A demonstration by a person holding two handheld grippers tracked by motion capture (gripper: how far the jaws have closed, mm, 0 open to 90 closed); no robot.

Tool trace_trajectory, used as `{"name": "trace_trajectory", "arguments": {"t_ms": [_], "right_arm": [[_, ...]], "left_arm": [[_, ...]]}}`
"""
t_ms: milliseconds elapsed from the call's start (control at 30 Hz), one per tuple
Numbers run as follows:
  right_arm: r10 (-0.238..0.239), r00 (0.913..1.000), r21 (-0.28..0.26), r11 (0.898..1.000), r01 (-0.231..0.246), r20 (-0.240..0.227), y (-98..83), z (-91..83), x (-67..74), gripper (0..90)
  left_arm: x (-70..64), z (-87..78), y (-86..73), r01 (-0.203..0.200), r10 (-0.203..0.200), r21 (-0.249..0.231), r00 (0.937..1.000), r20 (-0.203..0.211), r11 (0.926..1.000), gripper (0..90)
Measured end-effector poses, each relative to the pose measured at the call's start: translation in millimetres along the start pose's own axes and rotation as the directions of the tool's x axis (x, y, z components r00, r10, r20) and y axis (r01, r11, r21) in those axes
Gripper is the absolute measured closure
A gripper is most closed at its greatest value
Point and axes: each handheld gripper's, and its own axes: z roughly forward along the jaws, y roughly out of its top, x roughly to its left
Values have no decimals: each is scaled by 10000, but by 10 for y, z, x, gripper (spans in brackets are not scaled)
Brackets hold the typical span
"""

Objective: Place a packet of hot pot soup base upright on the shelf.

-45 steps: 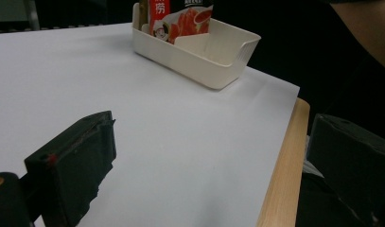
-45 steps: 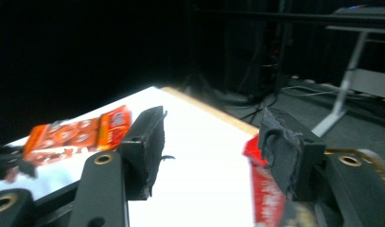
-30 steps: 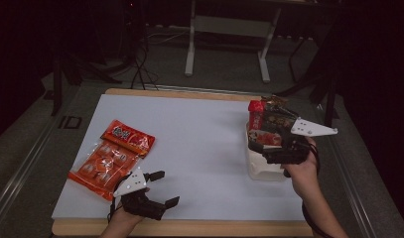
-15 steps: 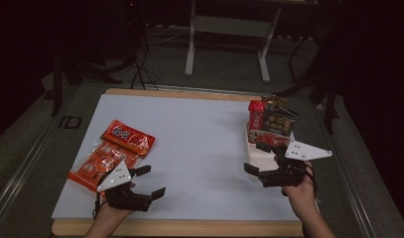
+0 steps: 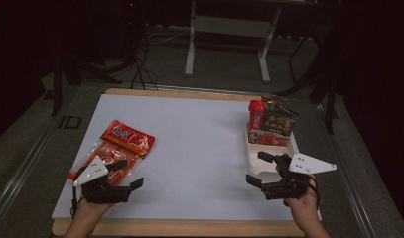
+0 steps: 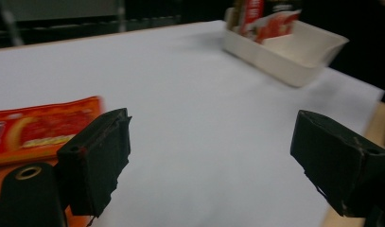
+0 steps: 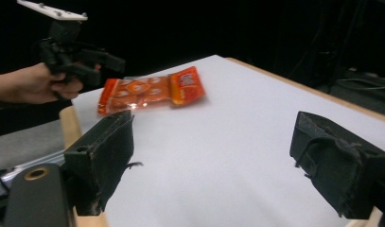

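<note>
An orange snack bag (image 5: 124,143) lies flat at the table's front left. Just in front of it my left gripper (image 5: 128,173) hovers; its jaws have just been closing a little but stand wide apart, with nothing between them. In the left gripper view the orange bag (image 6: 36,127) lies beside the left jaw. My right gripper (image 5: 257,168) is open and empty at the near end of a white tray (image 5: 250,151). The tray holds a red packet (image 5: 256,114) and a dark packet (image 5: 280,121) standing at its far end. The right gripper view looks across the sheet to the orange bag (image 7: 152,89).
A white sheet (image 5: 194,144) covers the wooden table, whose front edge (image 5: 189,228) runs close to both hands. Metal stand legs (image 5: 227,44) and cables lie on the dark floor beyond. The person's other hand (image 7: 34,85) is seen in the right gripper view.
My left gripper slid left along the front of the table, ending by the bag's near end. My right gripper drew back from over the tray toward the front edge and sank lower.
</note>
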Motion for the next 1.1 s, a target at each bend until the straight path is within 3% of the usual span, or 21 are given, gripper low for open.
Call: {"name": "trace_trajectory", "arguments": {"t_ms": [133, 200, 233, 400, 467, 533, 567, 600, 667, 700, 767, 800, 833, 867, 900, 967, 1000, 1033, 1100], "right_arm": [[144, 9997, -31, 9999, -145, -187, -56, -61, 43, 141], [161, 9996, 2, 9999, -161, -210, -85, -94, 65, 141], [178, 9996, -20, 9998, -179, -230, -99, -110, 73, 141], [522, 9980, -105, 9986, -526, -360, -171, -150, 78, 141], [587, 9977, -92, 9982, -590, -336, -183, -135, 64, 141], [606, 9974, -149, 9980, -612, -386, -183, -125, 61, 142], [571, 9977, -146, 9982, -576, -371, -180, -120, 63, 142], [526, 9979, -174, 9984, -533, -376, -177, -116, 67, 142], [527, 9975, -240, 9983, -538, -464, -169, -115, 71, 142], [506, 9976, -225, 9984, -517, -467, -165, -116, 71, 142], [523, 9974, -261, 9982, -536, -488, -162, -114, 74, 142], [510, 9975, -241, 9983, -523, -491, -161, -114, 74, 142], [500, 9976, -233, 9984, -512, -475, -162, -113, 75, 142], [506, 9975, -248, 9983, -519, -490, -165, -111, 75, 142], [506, 9974, -246, 9984, -519, -504, -168, -109, 75, 142], [511, 9975, -214, 9984, -522, -493, -172, -106, 77, 142], [515, 9973, -202, 9984, -527, -524, -174, -104, 76, 142], [513, 9972, -197, 9984, -524, -535, -176, -101, 77, 142], [503, 9972, -157, 9986, -513, -545, -177, -89, 77, 142]], "left_arm": [[122, -124, -15, 50, -50, 4, 9983, -578, 10000, 252], [201, -183, -25, 290, -289, 3, 9962, -818, 9996, 300], [234, -212, -30, 315, -311, 15, 9929, -1150, 9995, 311], [412, -320, -94, 333, -274, 264, 9797, -1984, 9991, 467], [504, -355, -123, 510, -437, 295, 9763, -2120, 9983, 556], [582, -380, -146, 514, -391, 427, 9671, -2514, 9978, 640], [627, -392, -157, 625, -486, 476, 9667, -2511, 9969, 685], [658, -397, -167, 633, -438, 612, 9592, -2795, 9961, 712], [722, -404, -189, 716, -437, 805, 9507, -3070, 9942, 754], [751, -408, -199, 813, -485, 857, 9423, -3312, 9930, 756], [817, -417, -221, 1007, -582, 1035, 9339, -3527, 9895, 827], [842, -421, -234, 1004, -514, 1127, 9260, -3740, 9885, 856], [872, -431, -247, 1127, -619, 1132, 9231, -3795, 9872, 884], [901, -436, -258, 1153, -583, 1222, 9169, -3948, 9858, 897], [931, -442, -268, 1242, -579, 1334, 9069, -4174, 9832, 900], [1002, -457, -296, 1505, -783, 1383, 9010, -4267, 9789, 900], [1030, -459, -310, 1575, -772, 1457, 8916, -4463, 9767, 900], [1065, -461, -328, 1722, -920, 1451, 8925, -4415, 9743, 900], [1118, -448, -365, 1813, -832, 1716, 8826, -4628, 9683, 900]]}}
